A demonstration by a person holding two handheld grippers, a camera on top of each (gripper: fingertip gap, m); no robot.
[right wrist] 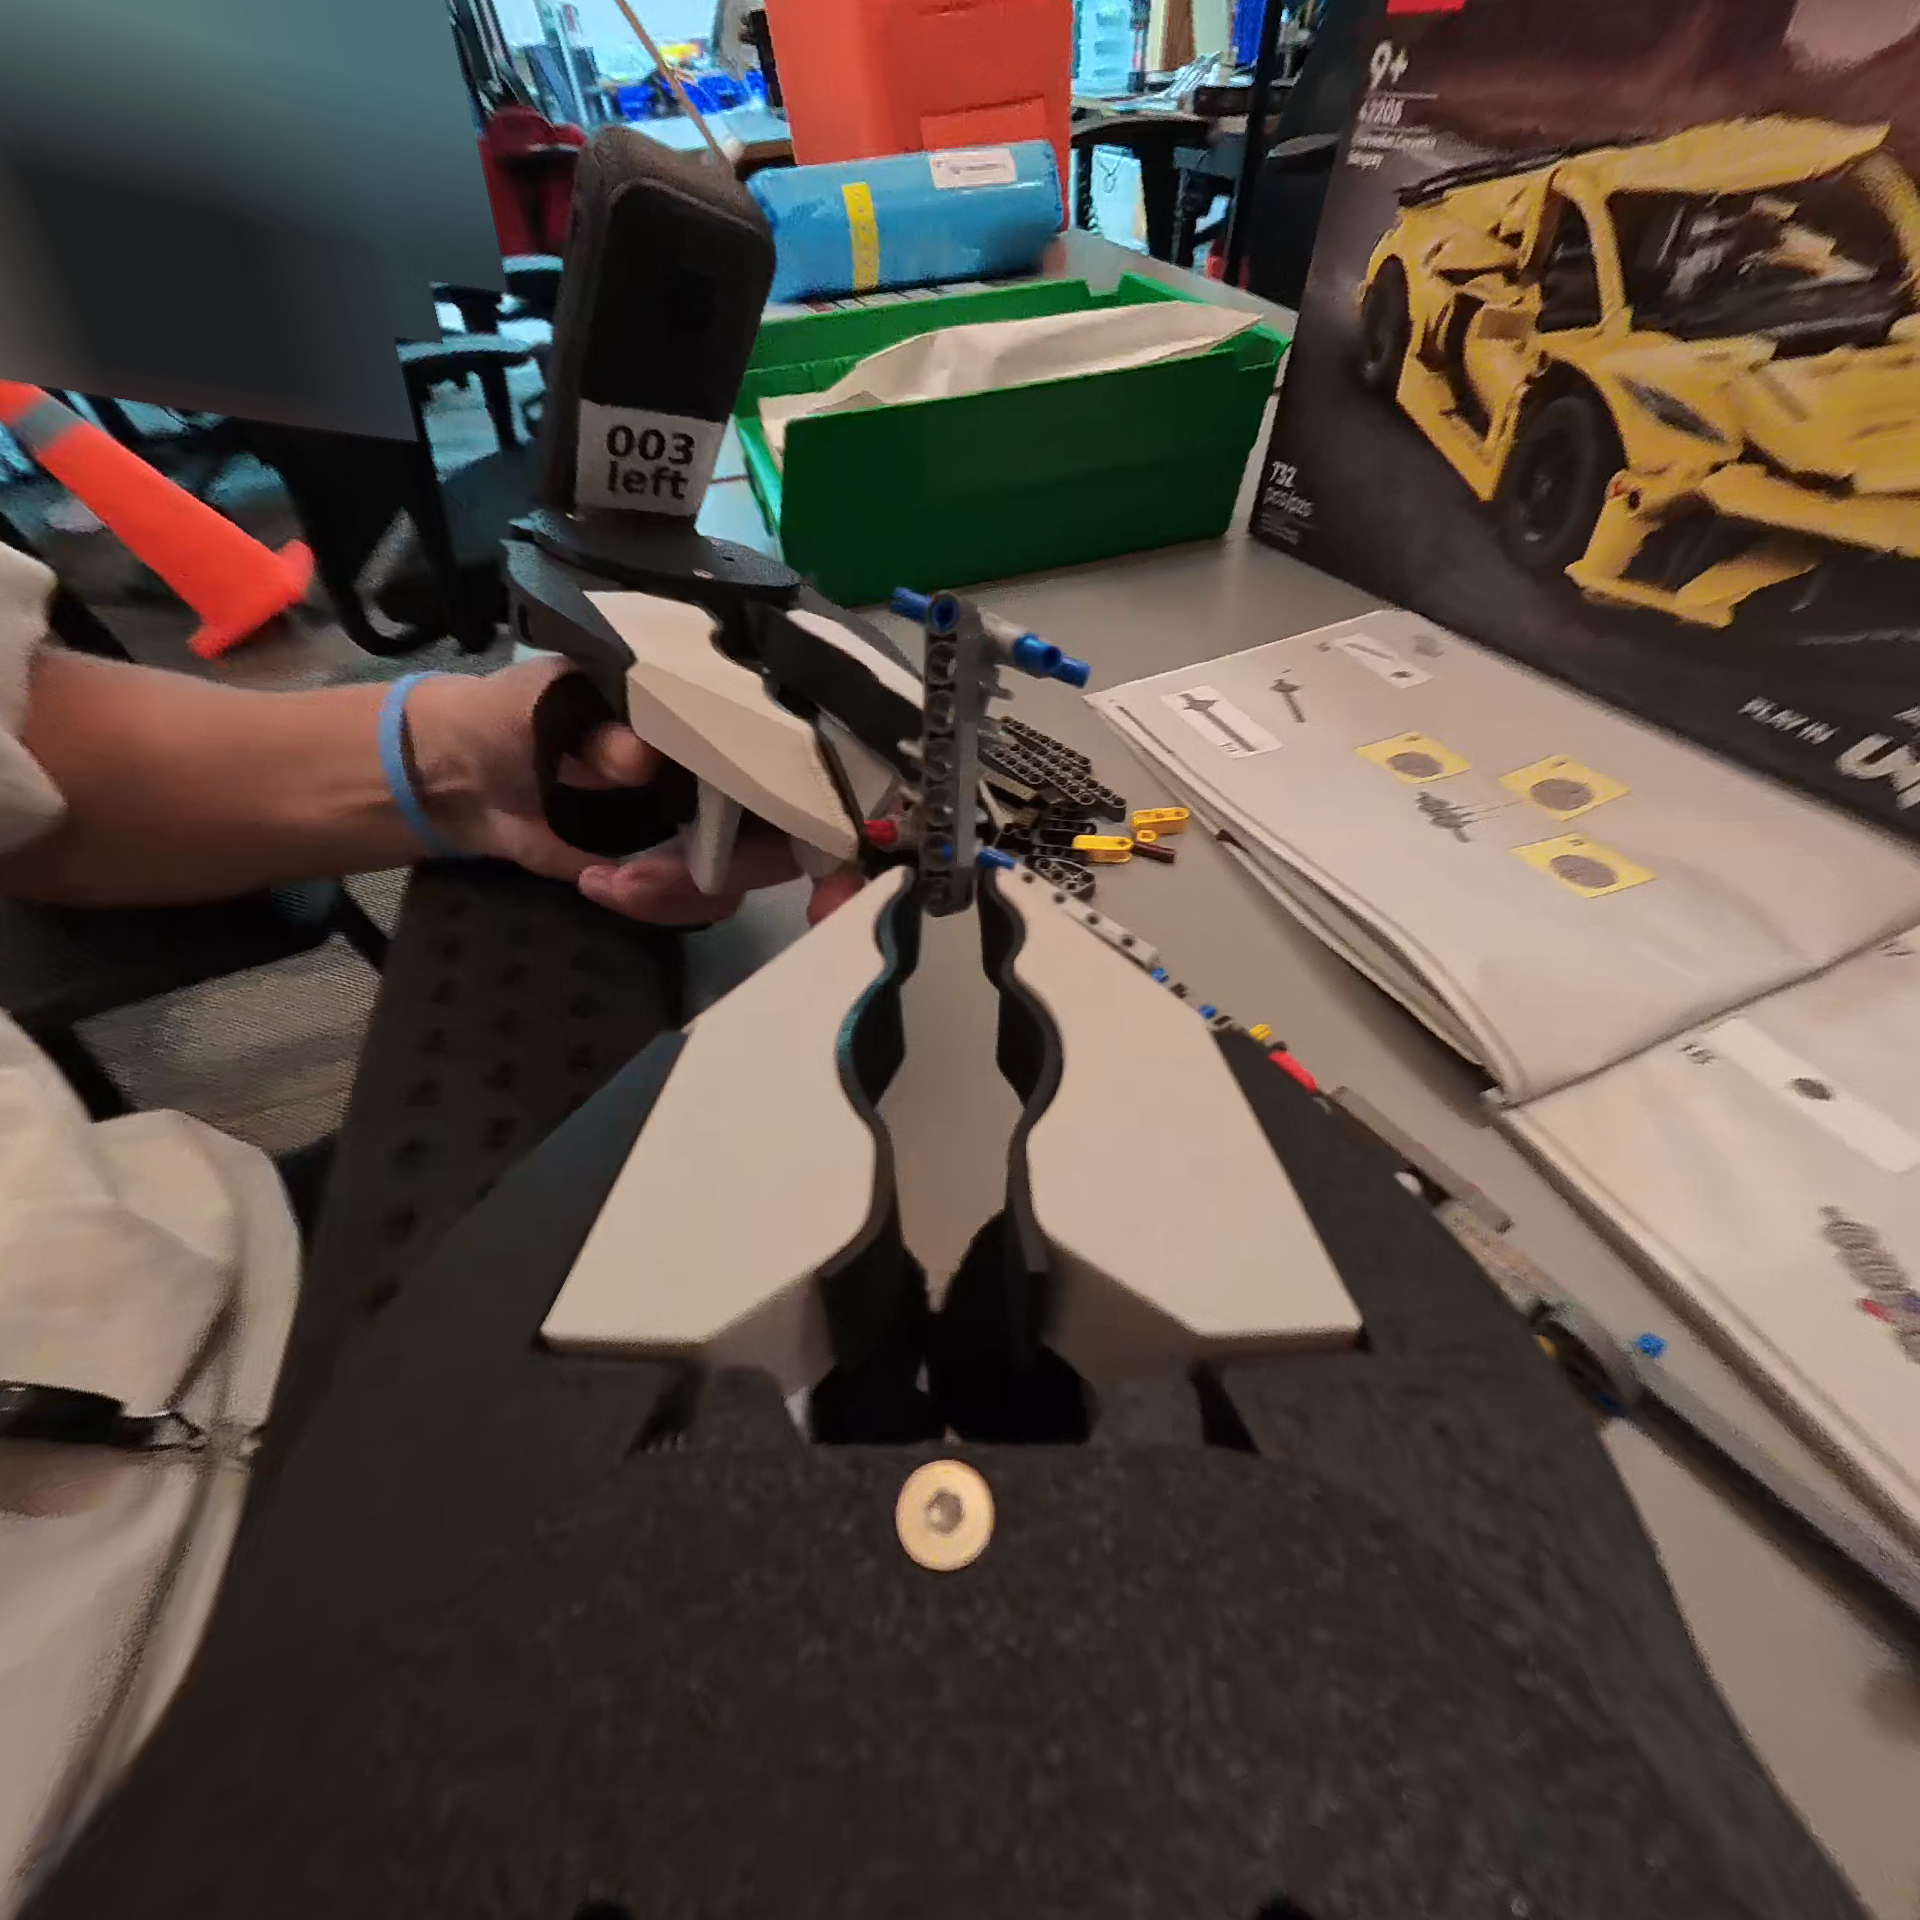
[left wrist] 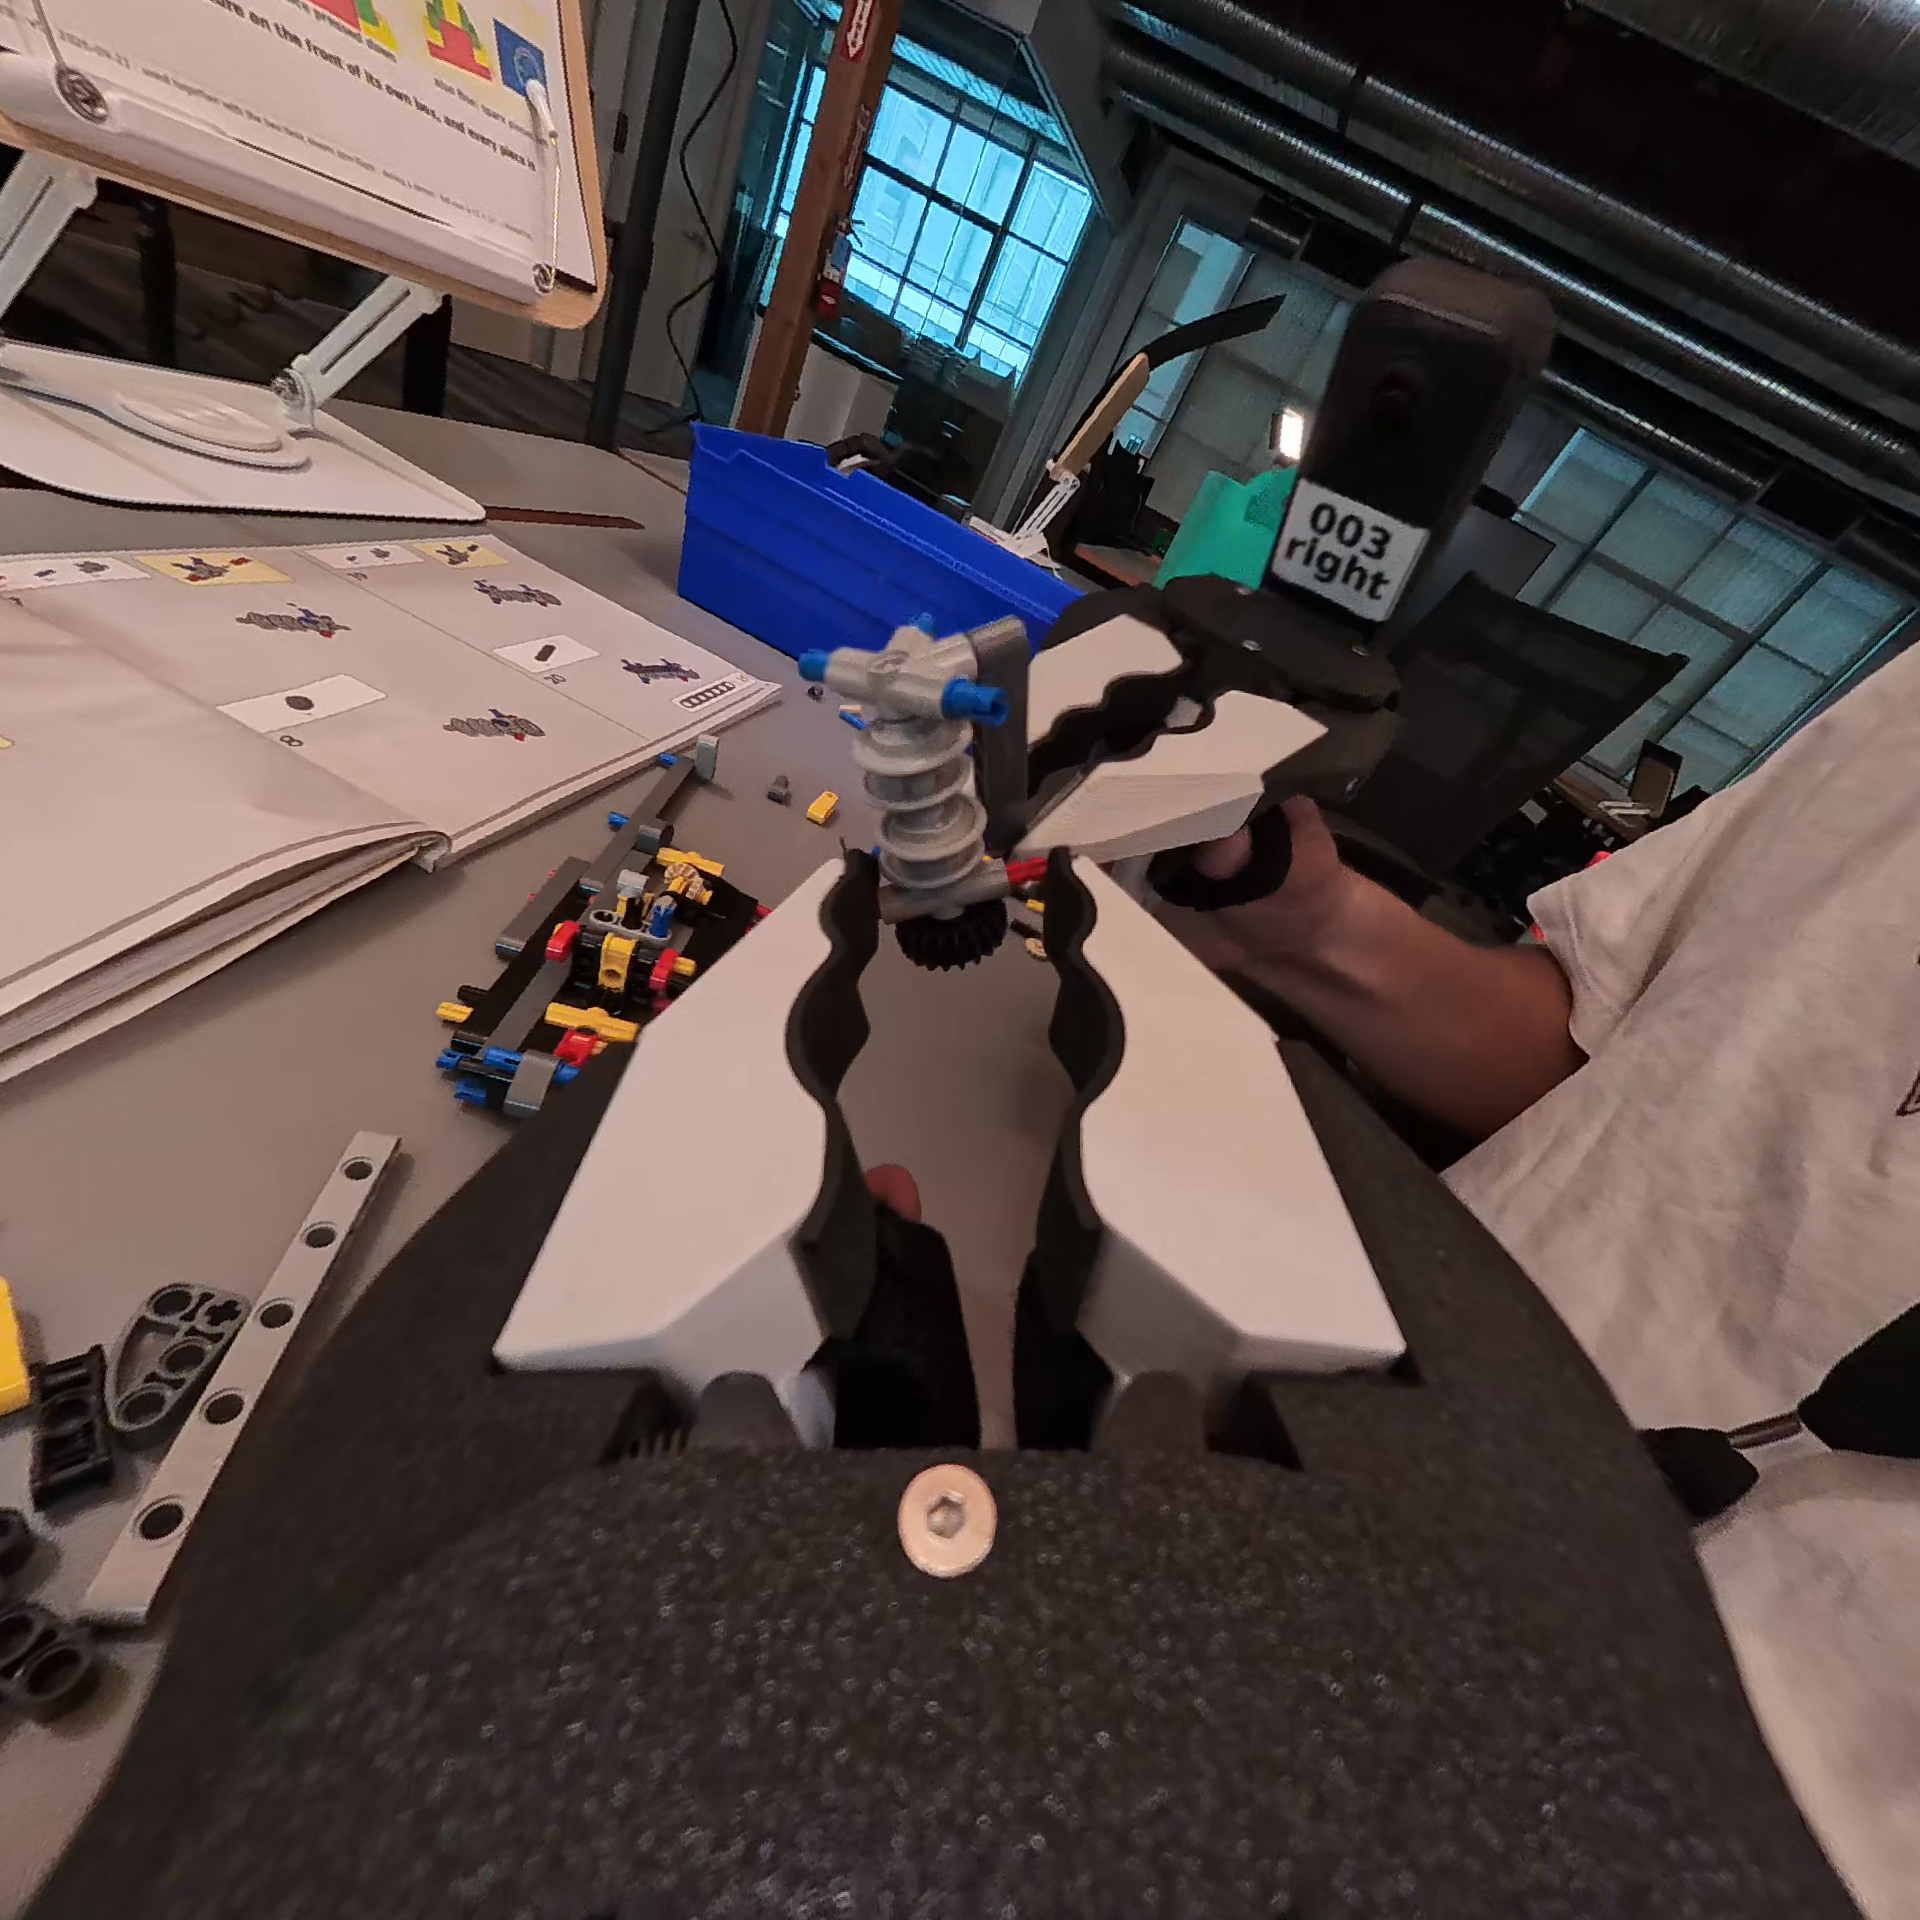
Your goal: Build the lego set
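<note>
A Lego sub-assembly (left wrist: 920, 790) is held in the air between both grippers. It is a light grey coiled stack with blue pins on top, a black bevel gear (left wrist: 951, 935) below and a dark grey holed beam (right wrist: 945, 727) along one side. My left gripper (left wrist: 954, 868) is shut on its lower end, beside a red pin. My right gripper (right wrist: 948, 883) is shut on the end of the dark grey beam. In the left wrist view the right gripper (left wrist: 1023, 748) comes in from the right. In the right wrist view the left gripper (right wrist: 873, 821) comes in from the left.
A partly built black, yellow and grey chassis (left wrist: 603, 956) lies on the grey table beside an open instruction booklet (left wrist: 260, 727). Loose parts (left wrist: 177, 1361) and a long light grey beam (left wrist: 260, 1351) lie near left. A blue bin (left wrist: 831, 551), a green bin (right wrist: 1018, 457) and the set box (right wrist: 1610, 364) stand behind. Left and right tips are no more than a few centimetres apart.
</note>
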